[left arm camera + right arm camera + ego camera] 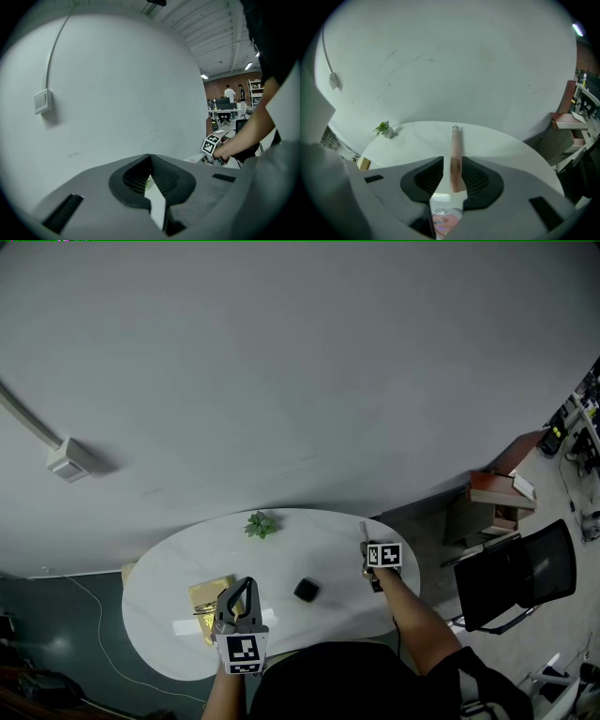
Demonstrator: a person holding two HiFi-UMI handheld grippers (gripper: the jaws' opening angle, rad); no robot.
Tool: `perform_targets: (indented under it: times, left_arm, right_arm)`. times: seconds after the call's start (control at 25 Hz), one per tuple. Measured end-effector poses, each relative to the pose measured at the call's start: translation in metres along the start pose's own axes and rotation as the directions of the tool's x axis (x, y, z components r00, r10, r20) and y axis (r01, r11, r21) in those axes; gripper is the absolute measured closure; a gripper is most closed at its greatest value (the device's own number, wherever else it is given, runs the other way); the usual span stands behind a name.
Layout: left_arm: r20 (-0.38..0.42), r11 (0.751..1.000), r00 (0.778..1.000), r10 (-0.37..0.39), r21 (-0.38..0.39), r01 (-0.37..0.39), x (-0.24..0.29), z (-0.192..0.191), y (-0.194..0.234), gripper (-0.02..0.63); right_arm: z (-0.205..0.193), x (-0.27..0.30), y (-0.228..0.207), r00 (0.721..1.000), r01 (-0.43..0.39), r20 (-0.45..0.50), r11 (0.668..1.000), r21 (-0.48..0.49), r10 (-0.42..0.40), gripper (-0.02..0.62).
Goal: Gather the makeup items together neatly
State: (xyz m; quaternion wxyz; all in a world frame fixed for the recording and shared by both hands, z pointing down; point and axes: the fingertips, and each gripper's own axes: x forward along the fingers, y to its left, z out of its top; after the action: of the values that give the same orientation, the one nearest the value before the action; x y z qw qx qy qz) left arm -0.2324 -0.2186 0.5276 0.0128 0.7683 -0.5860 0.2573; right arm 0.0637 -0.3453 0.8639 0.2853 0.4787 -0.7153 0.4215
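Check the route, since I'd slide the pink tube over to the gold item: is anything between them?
Yes. A small black item sits on the table roughly between the pink tube, at the right gripper, and the gold item. The plant stands well aside.

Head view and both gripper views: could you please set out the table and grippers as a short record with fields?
surface: white oval table
items on it: small green plant, small black item, gold item
left gripper: jaws together, nothing held
right gripper: slim pink tube between its jaws, with a narrow gap at one pad
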Motion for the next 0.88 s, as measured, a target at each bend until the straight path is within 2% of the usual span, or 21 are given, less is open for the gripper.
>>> perform_targets:
  times: [0.68, 0.76, 0.88]
  left_arm:
    - [0.003, 1.0, 1.0, 0.011, -0.009, -0.011, -0.016, -0.007, -0.004, 0.584]
    - [0.011, 1.0, 1.0, 0.016, -0.01, -0.015, -0.017, -0.005, -0.001, 0.584]
    - [0.019, 1.0, 1.0, 0.022, -0.016, -0.021, -0.019, -0.005, 0.001, 0.584]
  right_arm:
    - [-0.003, -0.012, 0.001, 1.0, -0.001, 0.017, 1.0, -0.016, 0.002, 0.473]
    - [-0.001, -0.023, 0.002, 0.999, -0.007, 0.031, 0.999, -0.042, 0.008, 0.472]
    - [-0.014, -0.039, -0.003, 1.0, -0.003, 0.017, 0.988, -0.153, 0.006, 0.459]
